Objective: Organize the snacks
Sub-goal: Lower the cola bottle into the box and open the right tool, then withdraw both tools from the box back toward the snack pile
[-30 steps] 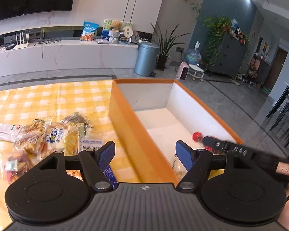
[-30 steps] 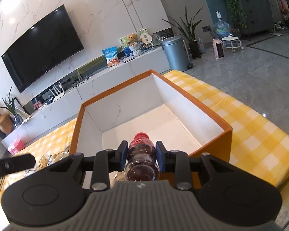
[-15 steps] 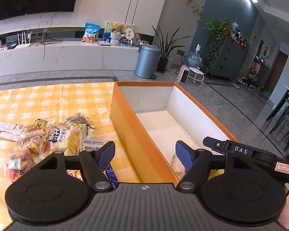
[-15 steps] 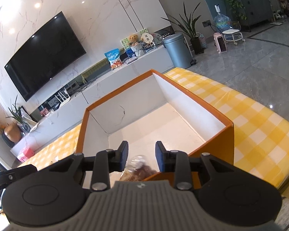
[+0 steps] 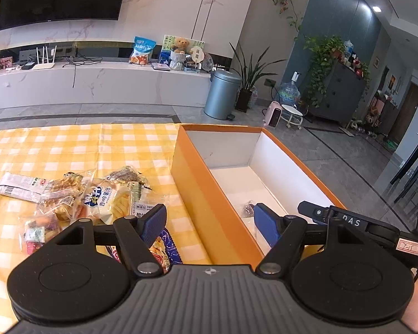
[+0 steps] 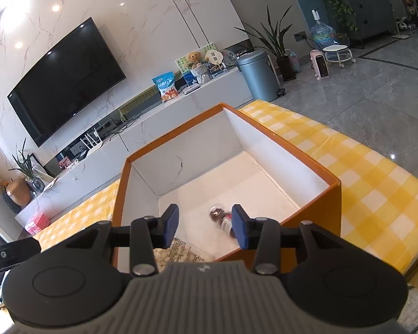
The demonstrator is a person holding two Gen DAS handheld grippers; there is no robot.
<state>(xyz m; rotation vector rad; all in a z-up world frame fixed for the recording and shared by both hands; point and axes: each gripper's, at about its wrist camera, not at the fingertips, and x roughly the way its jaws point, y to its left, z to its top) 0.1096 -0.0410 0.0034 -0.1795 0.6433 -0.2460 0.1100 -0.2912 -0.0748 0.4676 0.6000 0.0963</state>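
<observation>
An orange box point(image 6: 312, 211) with white inner walls stands on the yellow checked tablecloth point(image 6: 376, 194). A small bottle of dark drink point(image 6: 221, 218) lies blurred on the box floor, free of my right gripper point(image 6: 206, 228), whose jaws are opening above it with nothing between them. A clear snack pack point(image 6: 181, 253) lies at the box's near end. In the left wrist view my left gripper point(image 5: 209, 222) stands wide open over the box's near left wall point(image 5: 206, 206). A pile of snack packets point(image 5: 97, 197) lies left of the box. The bottle point(image 5: 248, 208) peeks out beside the left gripper's right finger.
The right gripper's body point(image 5: 356, 225) reaches in over the box's right rim. A blue and red packet point(image 5: 164, 250) lies under my left gripper. Beyond the table are grey floor, a white TV bench point(image 5: 97, 86) and a metal bin point(image 5: 221, 94).
The right gripper let go of the dark bottle: its jaws have spread and the bottle has dropped onto the box floor. The left gripper has stayed open and barely shifted.
</observation>
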